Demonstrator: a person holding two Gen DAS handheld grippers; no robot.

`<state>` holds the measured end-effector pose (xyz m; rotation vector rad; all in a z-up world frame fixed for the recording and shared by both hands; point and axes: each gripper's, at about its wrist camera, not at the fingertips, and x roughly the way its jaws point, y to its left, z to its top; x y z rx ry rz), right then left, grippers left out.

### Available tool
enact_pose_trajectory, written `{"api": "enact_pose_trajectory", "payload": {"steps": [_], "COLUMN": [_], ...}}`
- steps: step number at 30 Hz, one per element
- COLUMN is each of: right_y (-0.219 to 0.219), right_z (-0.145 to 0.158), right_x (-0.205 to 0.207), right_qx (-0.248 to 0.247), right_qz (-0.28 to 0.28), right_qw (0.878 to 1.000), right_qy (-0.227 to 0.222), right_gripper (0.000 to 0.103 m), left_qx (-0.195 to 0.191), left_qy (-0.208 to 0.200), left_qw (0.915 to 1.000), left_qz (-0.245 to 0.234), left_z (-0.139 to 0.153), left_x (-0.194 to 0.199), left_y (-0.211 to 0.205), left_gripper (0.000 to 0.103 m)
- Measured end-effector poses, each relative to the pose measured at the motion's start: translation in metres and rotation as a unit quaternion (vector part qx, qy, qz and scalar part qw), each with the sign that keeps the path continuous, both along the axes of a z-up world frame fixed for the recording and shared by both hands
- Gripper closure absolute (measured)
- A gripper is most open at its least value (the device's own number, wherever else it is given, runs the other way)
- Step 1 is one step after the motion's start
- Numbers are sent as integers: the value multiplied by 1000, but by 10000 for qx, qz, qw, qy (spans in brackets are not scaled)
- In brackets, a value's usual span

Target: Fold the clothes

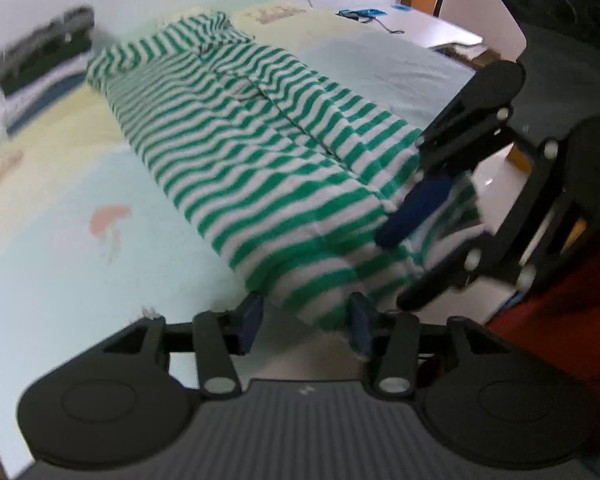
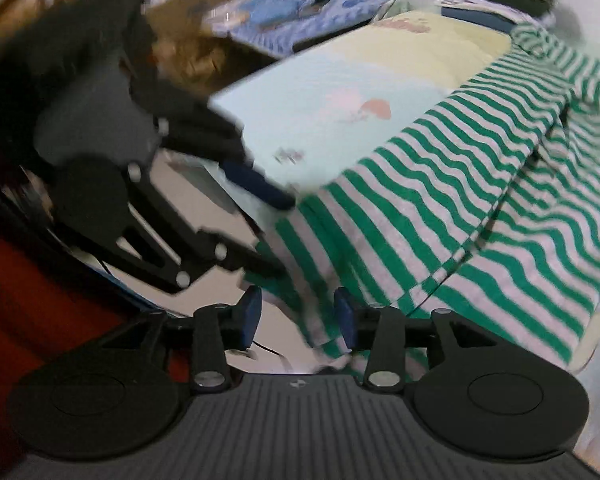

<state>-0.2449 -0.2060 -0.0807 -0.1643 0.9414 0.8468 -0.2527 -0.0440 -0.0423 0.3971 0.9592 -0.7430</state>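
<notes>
A green-and-white striped garment (image 1: 260, 152) lies lengthwise on the bed, folded along its length, with its near hem hanging at the bed's edge. My left gripper (image 1: 306, 322) is open, and the hem bunches between its blue pads (image 1: 252, 320). To its right, my right gripper (image 1: 396, 268) straddles the hem's other corner. In the right wrist view the striped garment (image 2: 440, 200) fills the right half. My right gripper (image 2: 298, 316) is open with the hem edge lying against its right pad (image 2: 346, 316). My left gripper (image 2: 282, 236) shows at the left, fingers apart around the cloth.
The bed sheet (image 1: 60, 240) is pale blue and yellow with pink prints. A stack of folded clothes (image 1: 40, 68) sits against the wall at the far end. A white desk (image 1: 428, 28) and a cardboard box (image 2: 188, 0) stand beside the bed. A red surface (image 1: 560, 320) lies below.
</notes>
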Motion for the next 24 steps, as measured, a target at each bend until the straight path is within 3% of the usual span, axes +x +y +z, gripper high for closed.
{"api": "enact_pose_trajectory", "payload": {"steps": [1, 3, 7, 8, 12, 14, 16, 18, 19, 20, 22, 24], "right_y": [7, 5, -6, -9, -21, -28, -41, -50, -54, -57, -57, -58], "right_z": [-1, -4, -11, -12, -13, -14, -14, -16, -16, -17, -18, -21], "right_x": [-1, 3, 16, 18, 19, 18, 14, 14, 14, 13, 14, 15], "right_qx": [-90, -114, -172, -100, 105, 128, 301, 481, 587, 693, 944, 924], "right_qz": [168, 22, -476, -589, -765, -850, -1097, -1325, -1423, -1520, -1559, -1600], "right_qw": [9998, 9999, 9983, 9975, 9934, 9900, 9851, 9795, 9770, 9744, 9706, 9686], "right_qy": [-96, -56, 276, 386, 846, 1116, 1292, 1441, 1473, 1504, 1571, 1664], "right_gripper": [61, 67, 103, 103, 102, 91, 84, 73, 62, 61, 61, 61], "left_qx": [77, 108, -99, -151, -358, -299, -213, -46, 41, -11, -225, -522], "left_qy": [-93, -135, 88, 144, 367, 441, 609, 814, 769, 743, 708, 733], "left_qw": [9999, 9998, 9999, 9998, 9985, 9984, 9979, 9967, 9970, 9972, 9972, 9958], "left_qz": [-61, -91, 45, 79, 215, 164, 95, 64, 55, 54, 98, 168], "left_z": [-1, -2, -1, -1, 0, -3, -10, -20, -21, -17, -6, 9], "left_x": [0, 1, 3, 3, 5, -3, -9, -11, -13, -13, -10, -4], "left_y": [-4, -6, -1, 0, 6, 7, 7, 4, 3, 4, 9, 17], "left_gripper": [63, 82, 86, 86, 91, 91, 103, 103, 103, 103, 99, 85]}}
